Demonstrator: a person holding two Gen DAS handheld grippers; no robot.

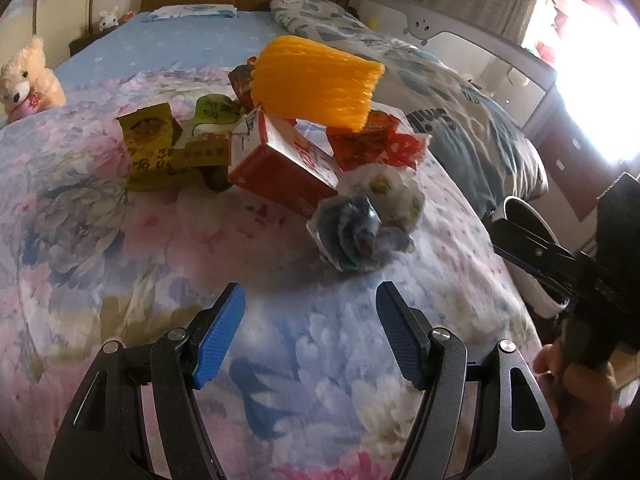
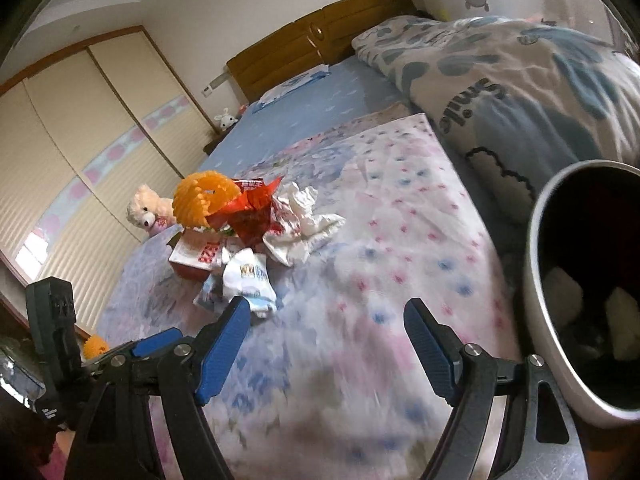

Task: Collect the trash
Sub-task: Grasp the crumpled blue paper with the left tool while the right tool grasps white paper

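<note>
A heap of trash lies on the floral bedspread [image 1: 100, 240]. On top is an orange foam net [image 1: 316, 80], below it a red and white carton [image 1: 280, 160], yellow-green wrappers [image 1: 152, 148], red wrappers [image 1: 372, 140] and a crumpled clear wrapper [image 1: 356, 232]. My left gripper [image 1: 310, 312] stands open just short of the clear wrapper, nothing between its blue pads. In the right wrist view the same heap shows the foam net [image 2: 202, 198], a crumpled white bag [image 2: 304, 224] and a small white wrapper [image 2: 250, 280]. My right gripper [image 2: 326, 320] is open and empty over the bedspread [image 2: 400, 240].
A white bin [image 2: 548, 320] with a dark inside stands at the bed's right edge, some white scraps in it. A folded quilt [image 2: 500, 80] lies behind it. A teddy bear [image 1: 24, 80] sits at the far left; wardrobe doors [image 2: 80, 140] line the wall.
</note>
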